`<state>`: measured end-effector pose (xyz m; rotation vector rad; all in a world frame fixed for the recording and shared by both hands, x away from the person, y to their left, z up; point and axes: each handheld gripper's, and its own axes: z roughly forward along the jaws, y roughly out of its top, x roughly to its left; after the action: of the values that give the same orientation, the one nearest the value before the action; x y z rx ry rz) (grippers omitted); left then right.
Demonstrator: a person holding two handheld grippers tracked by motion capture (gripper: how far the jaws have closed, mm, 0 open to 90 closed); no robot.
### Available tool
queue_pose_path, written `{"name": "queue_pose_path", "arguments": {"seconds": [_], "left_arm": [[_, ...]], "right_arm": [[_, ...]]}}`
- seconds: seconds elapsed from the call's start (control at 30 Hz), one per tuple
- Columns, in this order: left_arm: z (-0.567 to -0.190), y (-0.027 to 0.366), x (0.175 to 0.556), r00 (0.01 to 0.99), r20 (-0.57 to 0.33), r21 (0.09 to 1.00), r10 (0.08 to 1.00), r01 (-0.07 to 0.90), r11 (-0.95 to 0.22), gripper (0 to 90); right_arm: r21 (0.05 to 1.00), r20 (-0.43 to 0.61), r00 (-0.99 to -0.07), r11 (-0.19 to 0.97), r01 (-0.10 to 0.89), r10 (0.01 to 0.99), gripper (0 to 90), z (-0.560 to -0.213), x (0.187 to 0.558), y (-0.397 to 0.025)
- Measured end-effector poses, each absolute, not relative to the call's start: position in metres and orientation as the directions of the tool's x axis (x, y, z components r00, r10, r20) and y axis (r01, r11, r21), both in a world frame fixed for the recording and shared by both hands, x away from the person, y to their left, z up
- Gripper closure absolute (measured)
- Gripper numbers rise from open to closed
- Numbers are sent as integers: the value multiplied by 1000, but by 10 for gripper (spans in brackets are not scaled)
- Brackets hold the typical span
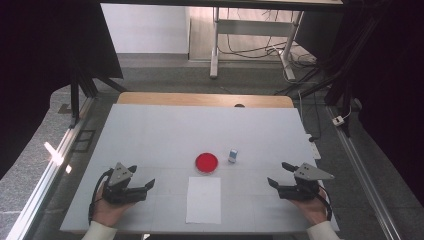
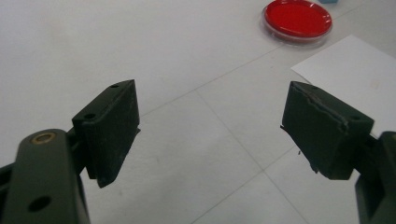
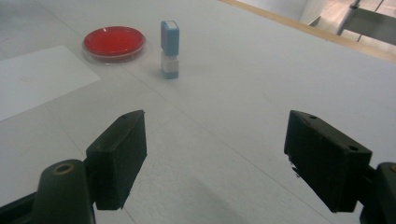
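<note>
Blue-and-white, the small upright stamp block stands on the white table just beside the round red ink dish — forward and inboard of the right gripper, which is the nearer unit. Its long axis is vertical. A white paper sheet lies between both grippers. The left gripper and the right have jaws spread wide, holding nothing.

No text, label, brand, number or sign can be read anywhere. The white sheet of paper on the tabletop looks blank, the small blue-and-white upright block shows plain faces with no legible marking, and the round red dish bears no lettering.
</note>
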<state>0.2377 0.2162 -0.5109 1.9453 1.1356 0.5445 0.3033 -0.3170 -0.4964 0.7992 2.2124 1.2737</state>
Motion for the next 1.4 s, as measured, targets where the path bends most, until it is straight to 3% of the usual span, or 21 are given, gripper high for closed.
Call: {"name": "queue_pose_path", "arguments": {"seconds": [0.47,1.4], "left_arm": [[-515,219,252,484,-19,801,875,531,-276,196],[-519,215,239,526,5,809,850,498,-313,211]], "right_arm": [[870,-53,-710,382,313,703,224,-505,311,-316],[884,-58,-715,369,288,697,307,-500,307,-315]]}}
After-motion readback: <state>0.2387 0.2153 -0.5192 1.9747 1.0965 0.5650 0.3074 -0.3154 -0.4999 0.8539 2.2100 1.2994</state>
